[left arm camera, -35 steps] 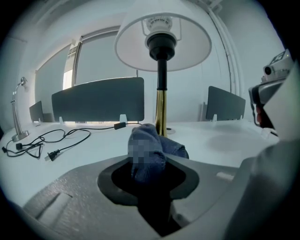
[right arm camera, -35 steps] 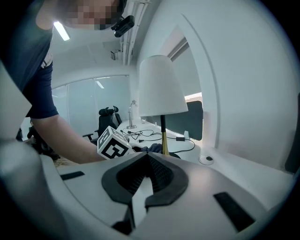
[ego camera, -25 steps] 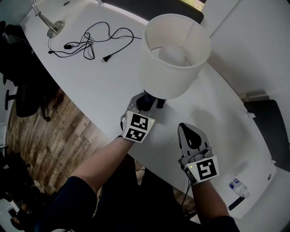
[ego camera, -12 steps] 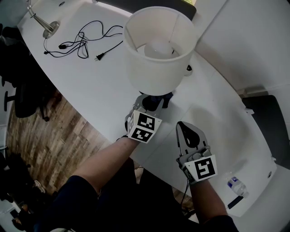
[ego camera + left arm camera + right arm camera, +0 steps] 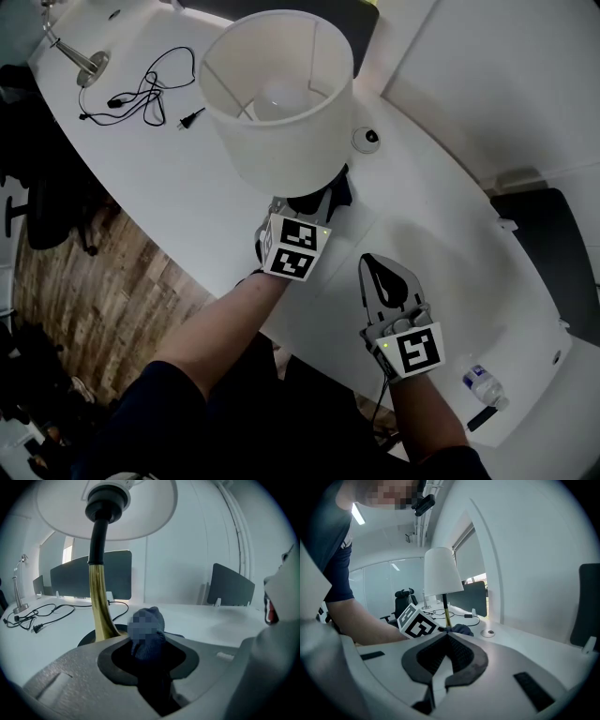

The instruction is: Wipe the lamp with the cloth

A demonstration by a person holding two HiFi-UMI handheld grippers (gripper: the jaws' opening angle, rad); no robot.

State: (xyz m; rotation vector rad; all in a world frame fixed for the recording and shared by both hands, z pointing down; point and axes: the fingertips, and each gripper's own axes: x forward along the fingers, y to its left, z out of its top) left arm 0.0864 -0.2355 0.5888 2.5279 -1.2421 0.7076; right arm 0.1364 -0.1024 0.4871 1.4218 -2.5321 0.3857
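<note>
Left gripper (image 5: 309, 208), jaws pinching a bunched fold of the soft, limp dark-blue cloth (image 5: 147, 629) beside the brass stem (image 5: 99, 606) of the lamp (image 5: 277, 103) on the white table (image 5: 441, 234), the stem likely the firmest place to steady this probably light, tippy lamp; right gripper (image 5: 373, 267), jaws pressed together, empty.

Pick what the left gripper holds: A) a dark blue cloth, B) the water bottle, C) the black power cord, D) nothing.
A: in the left gripper view, the left gripper has its jaws closed on the dark blue cloth, next to the lamp stem.
</note>
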